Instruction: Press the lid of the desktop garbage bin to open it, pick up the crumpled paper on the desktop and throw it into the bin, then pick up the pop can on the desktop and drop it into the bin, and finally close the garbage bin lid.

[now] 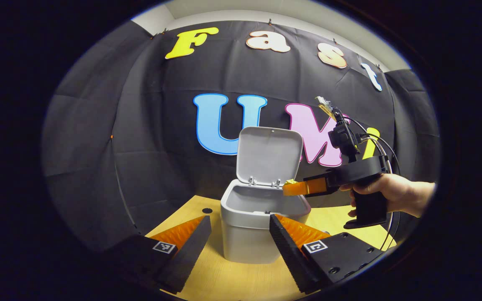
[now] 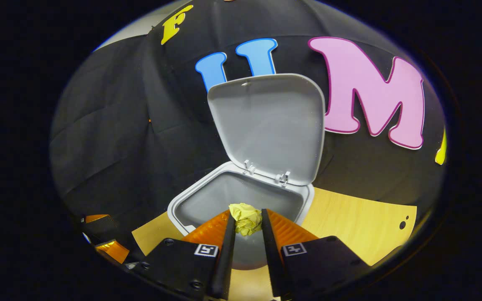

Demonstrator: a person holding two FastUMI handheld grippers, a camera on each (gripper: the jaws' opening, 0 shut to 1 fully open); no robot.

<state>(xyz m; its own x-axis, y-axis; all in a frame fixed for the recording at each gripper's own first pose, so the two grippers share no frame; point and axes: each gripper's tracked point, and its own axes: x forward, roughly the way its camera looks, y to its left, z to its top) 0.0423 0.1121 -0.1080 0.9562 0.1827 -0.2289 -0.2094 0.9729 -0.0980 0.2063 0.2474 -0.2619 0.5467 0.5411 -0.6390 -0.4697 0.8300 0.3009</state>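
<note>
A grey desktop bin (image 1: 249, 234) stands on the wooden table with its lid (image 1: 268, 155) swung up and back. My right gripper (image 2: 248, 219) is shut on a yellow crumpled paper ball (image 2: 247, 218) and holds it over the bin's open mouth (image 2: 232, 196). In the left gripper view the right gripper (image 1: 288, 187) reaches in from the right, a hand (image 1: 396, 194) on its handle, the paper (image 1: 288, 182) just showing at its tip above the bin's right rim. My left gripper (image 1: 241, 223) stands open in front of the bin, one finger to each side of it.
The wooden table (image 2: 362, 225) extends right of the bin, with small holes (image 2: 402, 224) near its edge. A cable (image 1: 385, 150) loops from the right gripper's back. The black cloth wall stands close behind the bin. My left gripper (image 2: 107, 238) shows at the lower left in the right gripper view.
</note>
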